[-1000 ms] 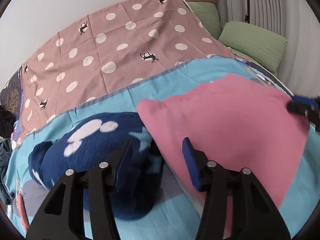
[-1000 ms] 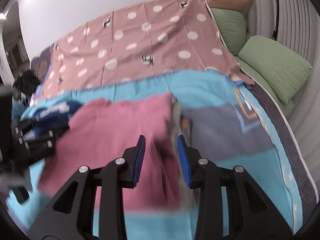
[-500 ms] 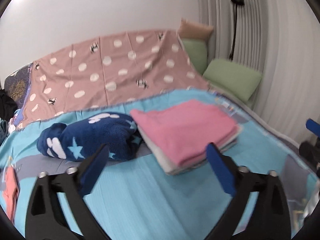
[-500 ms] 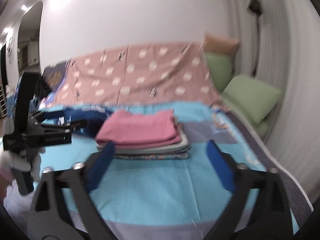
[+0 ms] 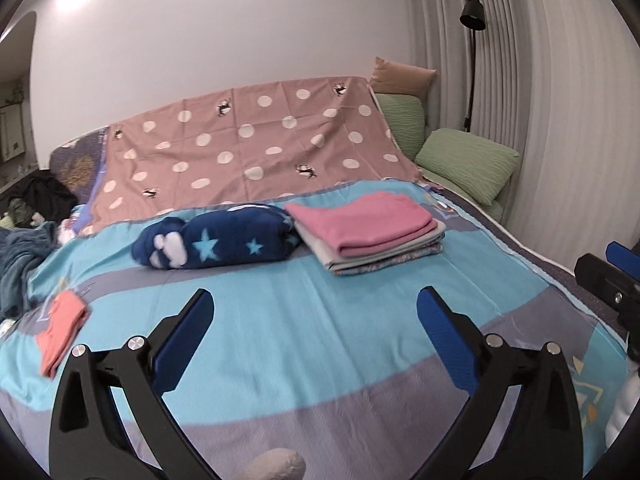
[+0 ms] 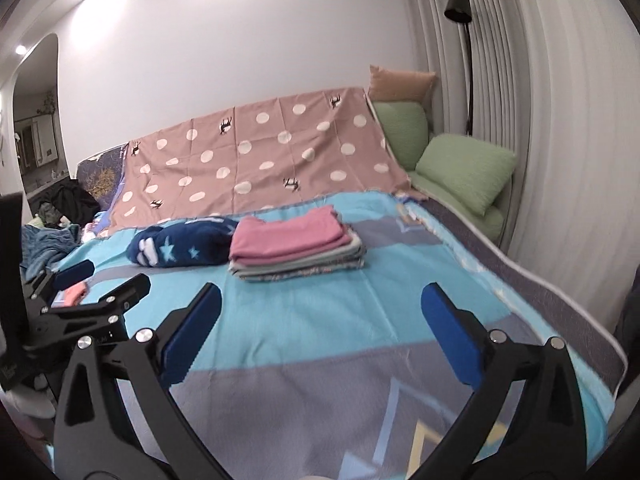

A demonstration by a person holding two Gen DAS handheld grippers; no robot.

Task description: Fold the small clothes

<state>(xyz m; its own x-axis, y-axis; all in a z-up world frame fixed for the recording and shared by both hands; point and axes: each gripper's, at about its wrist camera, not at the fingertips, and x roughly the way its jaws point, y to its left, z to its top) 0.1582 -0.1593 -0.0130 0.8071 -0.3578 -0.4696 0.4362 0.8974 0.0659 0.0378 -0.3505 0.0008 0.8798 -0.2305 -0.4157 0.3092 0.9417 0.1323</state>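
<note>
Pink folded garment (image 5: 362,222) tops a neat stack of folded clothes (image 5: 384,256), on the blue-and-grey bedspread (image 5: 304,320) toward the far middle of the bed. Same stack in right wrist view (image 6: 296,252), pink layer uppermost, grey and patterned layers beneath.

Just left of the stack, touching or nearly so: rolled navy fleece with stars and white cloud shapes (image 5: 216,242).

Coral-orange small garment (image 5: 60,326) lies unfolded at the bedspread's left edge, well apart from the stack.

Left tool (image 5: 314,336): jaws spread wide, holding nothing, above bare bedspread. Right tool (image 6: 320,332): likewise wide apart, empty. Each tool shows at the other view's margin.

Beyond: brown polka-dot sheet (image 5: 256,152), green pillows (image 5: 468,164), tan cushion (image 5: 402,76), black floor lamp (image 5: 472,16) against pale curtains. Dark clothing heap (image 5: 24,216) off bed's left side.

No readable writing or labels.
</note>
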